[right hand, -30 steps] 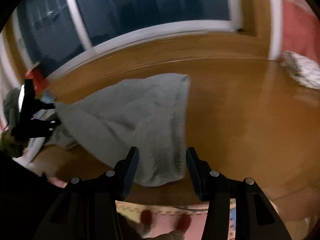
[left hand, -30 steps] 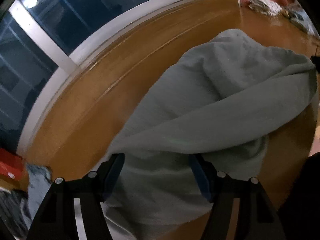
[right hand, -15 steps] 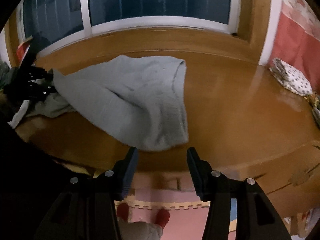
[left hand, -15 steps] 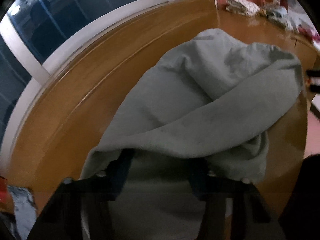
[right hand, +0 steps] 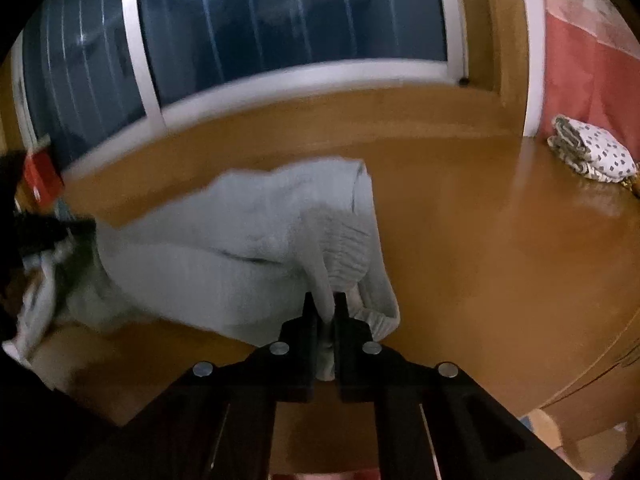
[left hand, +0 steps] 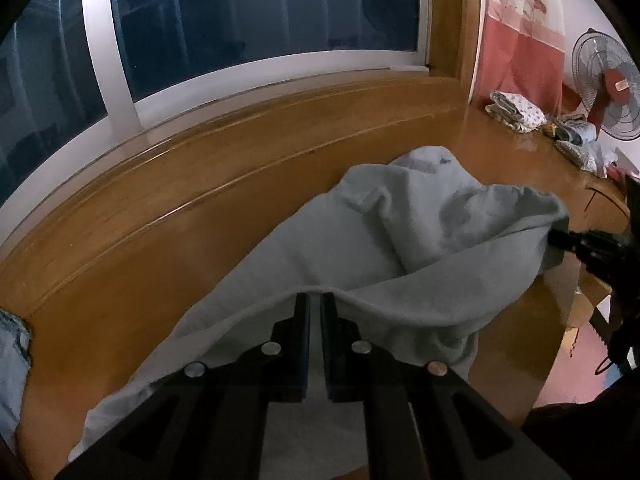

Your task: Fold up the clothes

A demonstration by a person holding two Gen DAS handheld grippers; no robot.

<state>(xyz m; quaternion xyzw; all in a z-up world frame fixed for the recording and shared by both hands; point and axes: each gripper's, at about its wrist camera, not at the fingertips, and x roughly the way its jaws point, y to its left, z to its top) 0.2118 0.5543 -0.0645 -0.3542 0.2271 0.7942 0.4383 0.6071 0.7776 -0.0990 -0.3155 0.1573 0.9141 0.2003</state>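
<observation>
Left wrist view shows the left hand-held gripper [left hand: 315, 300] and right hand-held gripper [right hand: 324, 305] each clamped on the pale grey knitted garment [left hand: 392, 248] over the wooden worktop [left hand: 160, 248], so lifting evenly should keep its edges aligned.

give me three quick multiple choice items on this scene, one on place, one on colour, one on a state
1. Where does the folded dotted cloth lie?
A. far right on the wooden surface
B. under the grey garment
C. between the grippers

2. What colour is the garment being folded?
A. red
B. pale grey
C. black

3. How is the right gripper?
A. wide open
B. shut on the garment
C. out of view

Key: 1 A, it sits by the red curtain; 2 B, pale grey in both views; 3 B, fabric is pinched between its fingers.
</observation>
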